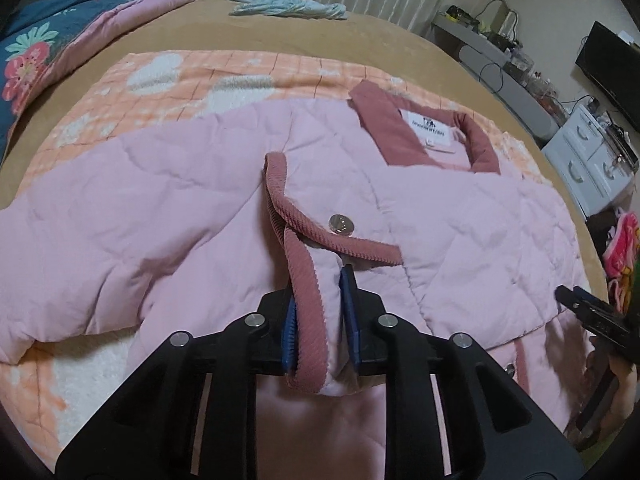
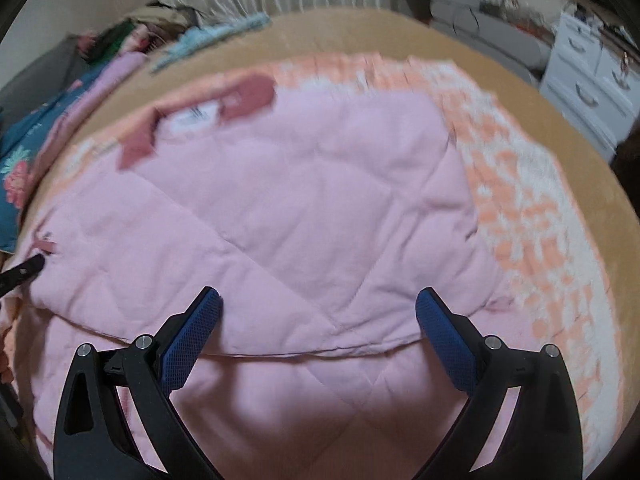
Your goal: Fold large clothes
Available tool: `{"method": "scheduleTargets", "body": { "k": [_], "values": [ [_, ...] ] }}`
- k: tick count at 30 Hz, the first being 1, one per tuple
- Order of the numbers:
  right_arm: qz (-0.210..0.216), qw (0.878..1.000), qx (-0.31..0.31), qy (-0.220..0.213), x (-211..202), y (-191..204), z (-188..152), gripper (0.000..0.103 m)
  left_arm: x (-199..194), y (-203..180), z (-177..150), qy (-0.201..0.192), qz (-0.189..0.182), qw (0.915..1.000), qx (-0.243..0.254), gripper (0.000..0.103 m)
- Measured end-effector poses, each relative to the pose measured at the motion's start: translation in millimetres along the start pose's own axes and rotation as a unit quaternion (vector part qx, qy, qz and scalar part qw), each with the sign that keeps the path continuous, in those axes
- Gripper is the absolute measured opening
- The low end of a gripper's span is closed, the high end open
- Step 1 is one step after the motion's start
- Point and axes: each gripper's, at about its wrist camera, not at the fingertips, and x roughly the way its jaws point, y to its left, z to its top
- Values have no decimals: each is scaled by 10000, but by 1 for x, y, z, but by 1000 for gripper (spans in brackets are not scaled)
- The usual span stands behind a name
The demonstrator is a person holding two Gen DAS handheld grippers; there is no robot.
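Nearest the left wrist camera, the left gripper point(image 1: 320, 316) is clenched on the dusty-rose ribbed trim edge point(image 1: 306, 312) of the pale pink quilted jacket point(image 1: 160, 208), its 2 blue pads pinching a fold of fabric. At the right, the right gripper point(image 2: 319, 322) hangs released, jaws wide above the jacket's near panel. Farther off, the jacket lies spread on an orange-and-white checked blanket point(image 1: 224, 72) over the tan bed. Judged step: folding the front over; next, the right gripper needs a matching hold
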Motion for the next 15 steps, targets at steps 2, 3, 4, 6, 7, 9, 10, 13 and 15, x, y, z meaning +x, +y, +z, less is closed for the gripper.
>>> {"method": "scheduleTargets", "body": {
  "k": [2, 3, 4, 6, 7, 9, 10, 13, 15],
  "values": [
    [-98, 9999, 70, 43, 10, -2, -3, 99, 3, 2, 0, 28, 36, 10000, -1, 22],
    [-147, 9999, 66, 54, 12, -1, -3, 99, 2, 3, -1, 28, 67, 10000, -2, 24],
    [-184, 9998, 58, 61, 12, 1, -2, 99, 2, 4, -1, 17, 76, 10000, -7, 25],
    [-251, 9996, 96, 126, 10, 3, 0, 99, -4, 7, -1, -8, 108, 9999, -63, 32],
    [-259, 9995, 136, 135, 7, 4, 0, 99, -7, 8, -1, -12, 133, 9999, -75, 36],
    [-170, 9998, 143, -16, -9, 9, 0, 99, -19, 9, -1, -90, 180, 9998, -74, 60],
    [-90, 9998, 136, -111, -17, 13, -2, 99, -26, 10, -2, -153, 200, 9997, -63, 65],
    [242, 9989, 204, -355, -40, 26, -6, 99, -46, 18, -2, -224, 215, 9994, -145, 83],
    [437, 9974, 170, -549, -55, 38, -10, 99, -61, 24, -2, -270, 281, 9990, -233, 94]
  ]
}}
